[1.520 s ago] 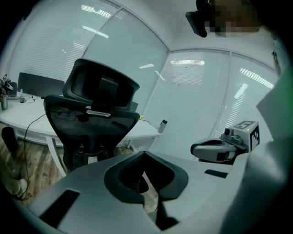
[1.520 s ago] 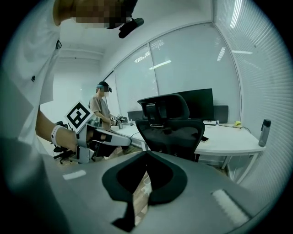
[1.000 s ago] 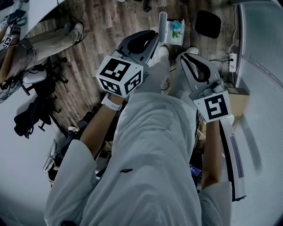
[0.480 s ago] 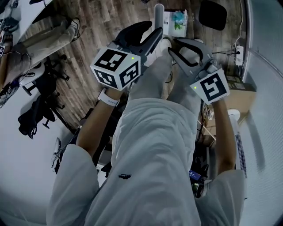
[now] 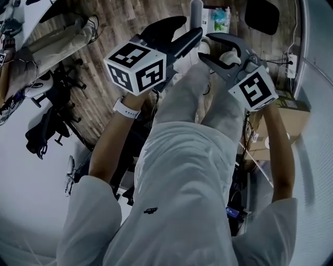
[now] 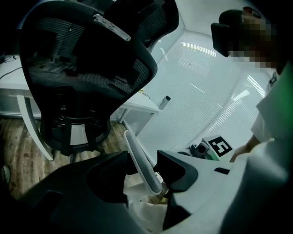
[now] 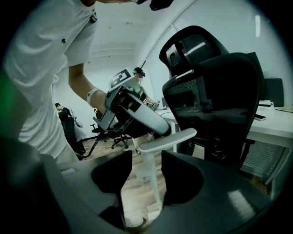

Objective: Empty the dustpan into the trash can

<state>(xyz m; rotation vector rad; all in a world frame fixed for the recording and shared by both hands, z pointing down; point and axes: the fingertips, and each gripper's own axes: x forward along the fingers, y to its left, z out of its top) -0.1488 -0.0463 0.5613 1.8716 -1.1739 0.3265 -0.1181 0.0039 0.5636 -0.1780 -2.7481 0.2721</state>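
A white dustpan handle (image 5: 196, 9) stands upright on the wood floor ahead of my legs. Beside it on the floor is something white with teal scraps (image 5: 220, 18). My left gripper (image 5: 192, 26) is open, its jaws having just been opening. In the left gripper view the handle (image 6: 147, 170) slants through the gap of the left gripper (image 6: 143, 160), pads apart from it. My right gripper (image 5: 204, 45) is open too, also just opened. In the right gripper view the handle's crosspiece (image 7: 170, 138) and stem (image 7: 154, 185) stand between the jaws of the right gripper (image 7: 147, 157), untouched.
A black mesh office chair (image 6: 87, 68) (image 7: 215, 91) stands close behind the handle, by a white desk (image 6: 139, 106). A cardboard box (image 5: 283, 117) and a power strip (image 5: 292, 61) lie to the right. A seated person (image 5: 47, 41) is at the far left.
Both grippers have sunk and moved forward toward the white handle. Their jaws, nearly shut a second ago, have spread wide, and the handle now stands between the tips.
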